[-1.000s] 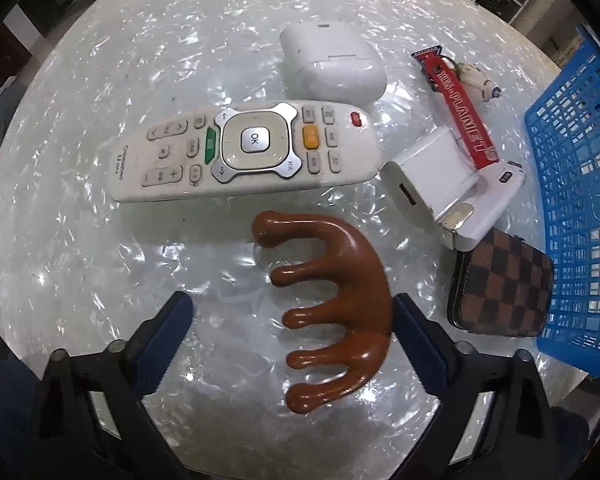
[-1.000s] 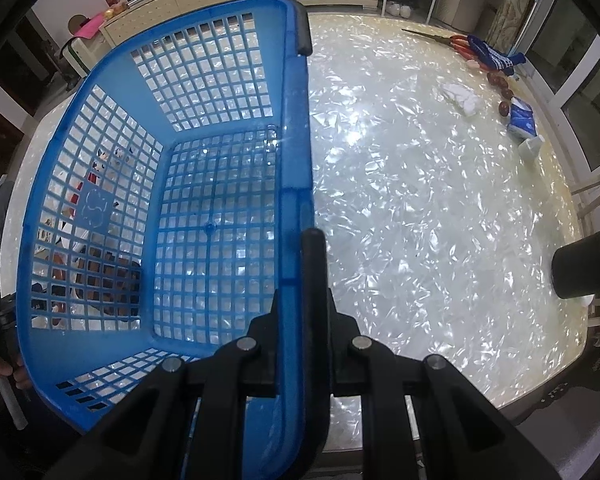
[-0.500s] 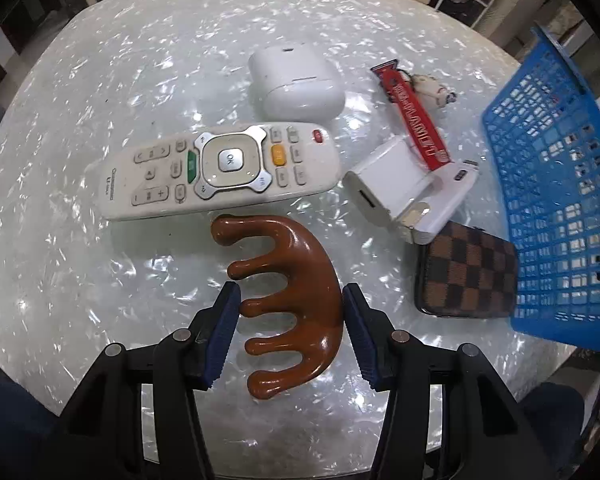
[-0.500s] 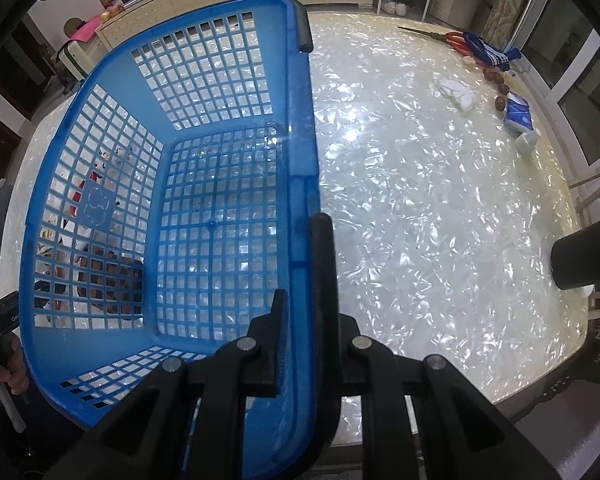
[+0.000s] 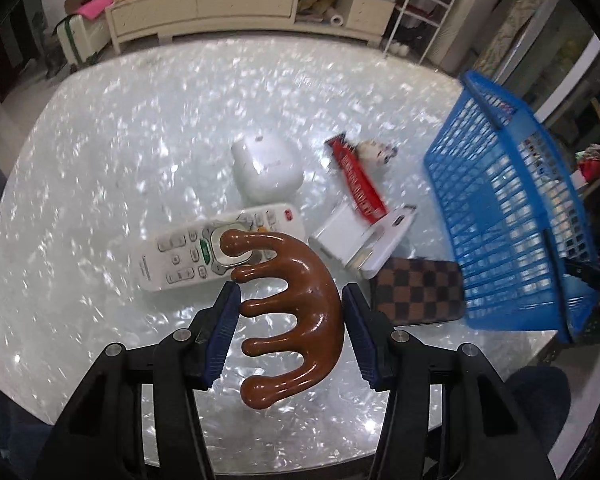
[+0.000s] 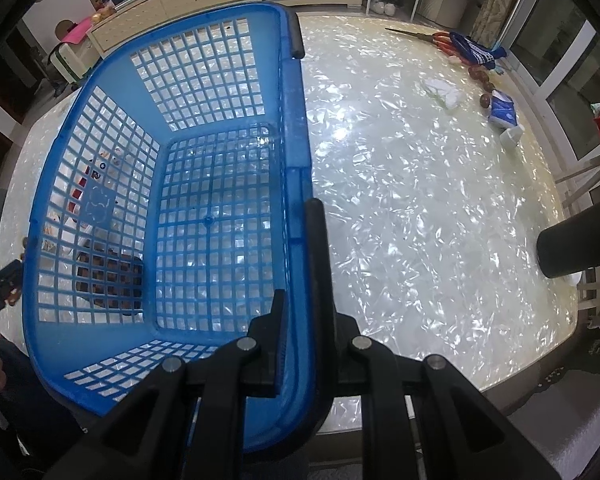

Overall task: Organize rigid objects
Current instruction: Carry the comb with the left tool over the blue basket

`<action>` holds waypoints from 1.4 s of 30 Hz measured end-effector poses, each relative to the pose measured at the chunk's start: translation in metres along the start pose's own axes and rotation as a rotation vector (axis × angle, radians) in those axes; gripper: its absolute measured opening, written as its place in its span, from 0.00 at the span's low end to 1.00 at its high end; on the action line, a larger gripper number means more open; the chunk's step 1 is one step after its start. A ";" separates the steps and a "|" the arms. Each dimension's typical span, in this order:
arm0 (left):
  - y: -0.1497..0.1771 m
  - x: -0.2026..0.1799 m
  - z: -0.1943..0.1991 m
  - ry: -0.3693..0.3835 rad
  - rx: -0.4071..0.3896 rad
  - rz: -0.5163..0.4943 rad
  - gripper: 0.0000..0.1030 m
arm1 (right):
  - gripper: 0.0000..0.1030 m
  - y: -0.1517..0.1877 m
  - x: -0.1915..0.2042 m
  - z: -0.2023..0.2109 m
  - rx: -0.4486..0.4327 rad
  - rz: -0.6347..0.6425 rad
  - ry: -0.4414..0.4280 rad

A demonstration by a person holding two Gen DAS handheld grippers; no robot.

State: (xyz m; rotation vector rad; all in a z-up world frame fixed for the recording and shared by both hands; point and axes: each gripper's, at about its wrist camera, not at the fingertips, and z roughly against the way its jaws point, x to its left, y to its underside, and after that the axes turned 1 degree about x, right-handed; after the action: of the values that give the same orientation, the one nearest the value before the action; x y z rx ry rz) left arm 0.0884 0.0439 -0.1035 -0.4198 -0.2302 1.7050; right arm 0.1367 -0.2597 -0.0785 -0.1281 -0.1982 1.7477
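While the right gripper (image 6: 300, 320) clamps the blue basket (image 6: 204, 184) rim, bare table (image 6: 420, 220) spreads right. Left gripper (image 5: 290, 320), half-closed, pinches the wooden comb (image 5: 296, 300) above the remote (image 5: 180, 256).

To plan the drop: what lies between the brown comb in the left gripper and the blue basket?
In the left wrist view, a checkered wallet lies on the table between the brown comb and the blue basket.

Brown, blue, white and red on a pearly tabletop (image 5: 100, 168)

Glossy brown comb (image 5: 300, 300); blue lattice basket (image 5: 512, 220); white remote (image 5: 188, 256) with green and red buttons; white case (image 5: 266, 168); brown-checkered wallet (image 5: 416, 292) at 4 o'clock of the comb; red strip (image 5: 358, 184) with white lettering; blue-padded black fingers (image 5: 224, 328).
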 end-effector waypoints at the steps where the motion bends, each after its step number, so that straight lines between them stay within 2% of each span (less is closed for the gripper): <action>1: -0.002 -0.001 0.004 0.004 -0.011 -0.007 0.55 | 0.14 0.000 0.000 0.001 -0.002 -0.001 0.000; 10: -0.031 -0.021 0.044 0.046 -0.122 -0.094 0.55 | 0.14 0.003 0.000 0.008 -0.014 -0.009 -0.003; 17: -0.055 -0.063 0.076 0.129 -0.198 -0.225 0.55 | 0.13 0.002 -0.001 0.009 -0.017 -0.011 -0.010; 22: -0.065 -0.101 0.080 0.178 -0.212 -0.315 0.55 | 0.13 0.001 -0.002 0.010 -0.023 -0.023 -0.010; 27: -0.073 -0.139 0.074 0.236 -0.214 -0.410 0.55 | 0.13 0.001 -0.004 0.010 -0.026 -0.031 -0.024; 33: -0.080 -0.179 0.047 0.308 -0.173 -0.504 0.55 | 0.13 0.001 -0.007 0.009 -0.034 -0.046 -0.041; 37: -0.081 -0.196 0.021 0.298 -0.124 -0.540 0.55 | 0.13 0.001 -0.008 0.009 -0.038 -0.052 -0.051; 42: -0.081 -0.213 -0.011 0.330 -0.081 -0.616 0.55 | 0.13 0.003 -0.011 0.007 -0.043 -0.062 -0.074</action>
State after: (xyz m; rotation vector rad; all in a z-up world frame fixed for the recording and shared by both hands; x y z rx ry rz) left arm 0.1939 -0.1513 -0.0516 -0.6102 -0.1638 1.0089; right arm 0.1347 -0.2713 -0.0725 -0.0885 -0.2911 1.6881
